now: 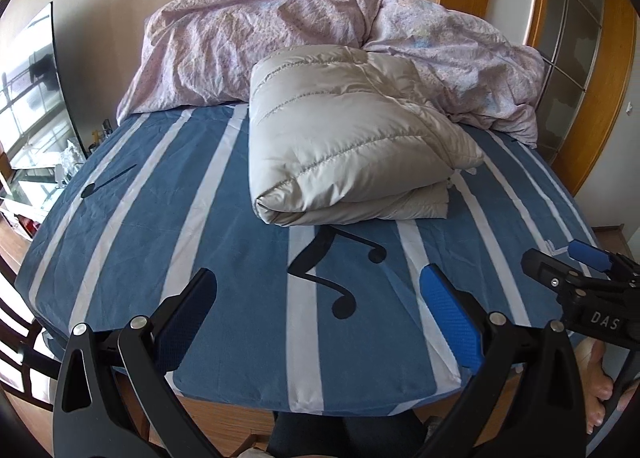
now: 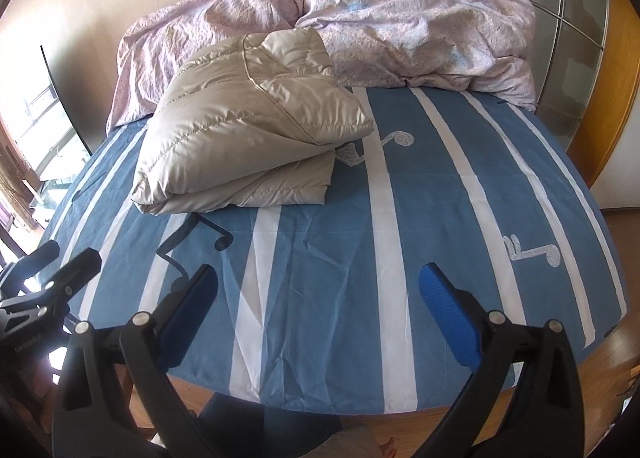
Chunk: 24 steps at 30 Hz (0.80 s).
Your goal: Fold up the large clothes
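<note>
A beige quilted down jacket (image 1: 344, 137) lies folded into a thick bundle on the blue striped bed sheet (image 1: 224, 258), near the middle of the bed. The right wrist view shows the same folded jacket (image 2: 248, 137) at centre left. My left gripper (image 1: 320, 298) hangs open over the bed's near edge, well short of the jacket, with nothing between its fingers. My right gripper (image 2: 320, 298) is also open and empty above the near edge. The right gripper (image 1: 580, 278) shows at the right side of the left wrist view, and the left gripper (image 2: 48, 278) at the left side of the right wrist view.
A crumpled pink duvet (image 1: 304, 37) is piled at the head of the bed against the wall. A mirror (image 1: 32, 97) and a cluttered glass table stand left of the bed. A wooden door frame (image 1: 592, 97) is at the right. A bare foot (image 1: 600, 390) stands on the wooden floor.
</note>
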Tool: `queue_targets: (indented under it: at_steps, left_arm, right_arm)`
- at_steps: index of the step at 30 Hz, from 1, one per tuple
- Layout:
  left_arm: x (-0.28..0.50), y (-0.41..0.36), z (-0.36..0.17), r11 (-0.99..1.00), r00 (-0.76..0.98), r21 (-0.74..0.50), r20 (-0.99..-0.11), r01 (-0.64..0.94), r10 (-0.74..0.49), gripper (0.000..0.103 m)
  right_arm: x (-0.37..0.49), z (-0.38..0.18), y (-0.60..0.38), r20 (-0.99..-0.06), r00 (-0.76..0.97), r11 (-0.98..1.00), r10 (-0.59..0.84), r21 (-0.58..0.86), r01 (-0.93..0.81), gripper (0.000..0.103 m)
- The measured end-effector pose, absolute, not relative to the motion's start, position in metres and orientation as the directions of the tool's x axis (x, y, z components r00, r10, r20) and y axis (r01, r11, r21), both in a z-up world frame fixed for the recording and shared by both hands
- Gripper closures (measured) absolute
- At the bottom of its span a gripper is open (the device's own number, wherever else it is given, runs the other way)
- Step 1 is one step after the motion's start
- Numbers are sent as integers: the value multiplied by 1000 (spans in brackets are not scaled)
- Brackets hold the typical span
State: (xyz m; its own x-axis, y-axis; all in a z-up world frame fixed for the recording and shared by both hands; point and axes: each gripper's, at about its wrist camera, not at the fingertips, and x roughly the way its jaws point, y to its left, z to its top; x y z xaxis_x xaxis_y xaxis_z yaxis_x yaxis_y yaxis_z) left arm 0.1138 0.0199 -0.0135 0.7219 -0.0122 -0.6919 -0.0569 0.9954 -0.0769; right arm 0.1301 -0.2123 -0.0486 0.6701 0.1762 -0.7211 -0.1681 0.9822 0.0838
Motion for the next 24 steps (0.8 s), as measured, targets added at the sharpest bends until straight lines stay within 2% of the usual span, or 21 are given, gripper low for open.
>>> queue_targets:
  at_steps: [4,24]
  left_arm:
    - [112,21,-13,993,720,-111,-693,-45,-45,1]
    - [110,19,-10,991,714,-129,-697,-27,-71,1]
  right_arm:
    - [127,-46,-213,-715,667,976,209,113,-185,2]
    - [124,-41,-216,-712,663,972,231,134,-195,2]
